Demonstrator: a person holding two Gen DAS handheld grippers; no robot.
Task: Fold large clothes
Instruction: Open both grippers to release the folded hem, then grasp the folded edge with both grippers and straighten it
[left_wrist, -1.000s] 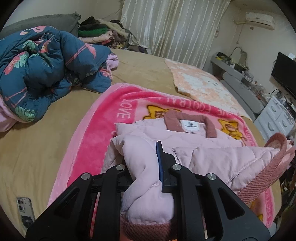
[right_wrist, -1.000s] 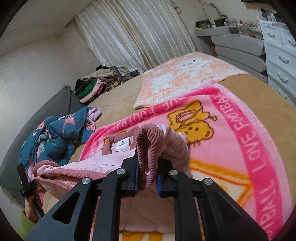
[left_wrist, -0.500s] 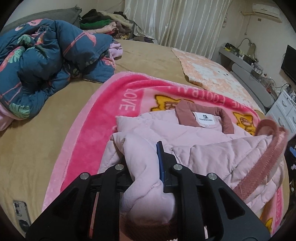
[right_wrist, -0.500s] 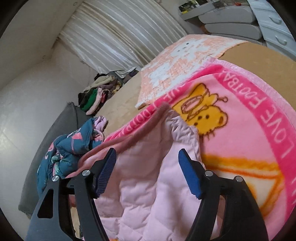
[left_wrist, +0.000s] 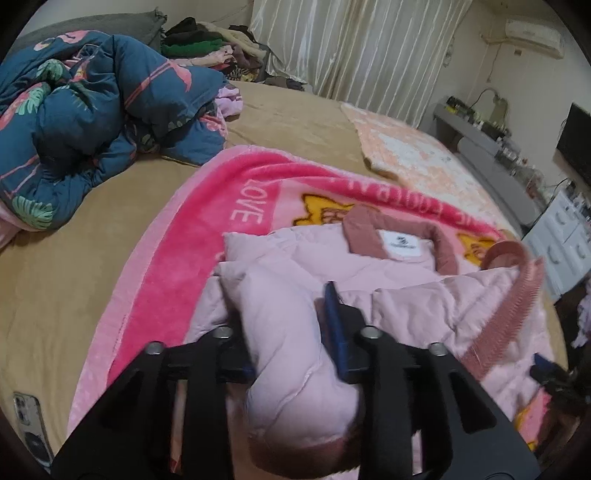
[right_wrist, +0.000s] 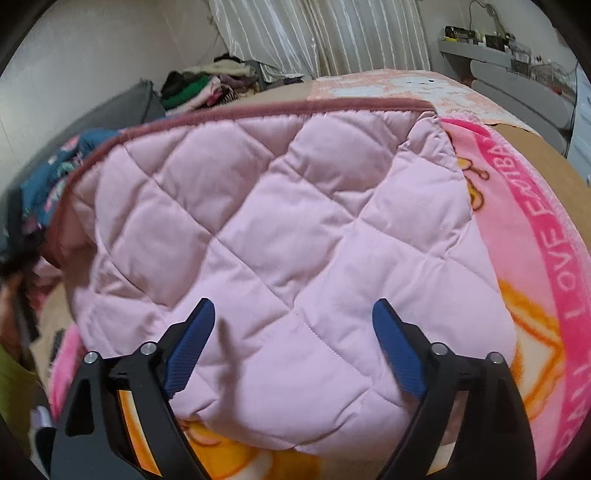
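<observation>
A light pink quilted jacket (left_wrist: 399, 280) with a dusty-rose collar and ribbed hem lies on a bright pink cartoon blanket (left_wrist: 192, 258) on the bed. My left gripper (left_wrist: 284, 325) is shut on a thick fold of the jacket, its bottom part folded over toward the collar. The ribbed hem (left_wrist: 502, 325) arches up at the right. In the right wrist view my right gripper (right_wrist: 293, 343) is open and empty, just above the folded-over quilted panel of the jacket (right_wrist: 280, 229).
A dark blue flamingo-print duvet (left_wrist: 85, 122) is heaped at the left. A clothes pile (left_wrist: 207, 48) lies by the curtains. A peach blanket (left_wrist: 413, 162) lies beyond. A phone (left_wrist: 29, 424) lies on the tan sheet. White drawers (left_wrist: 565, 243) stand at the right.
My right gripper let go of the ribbed hem and opened; the jacket's lower part dropped forward over the body. My left gripper kept its hold and moved forward.
</observation>
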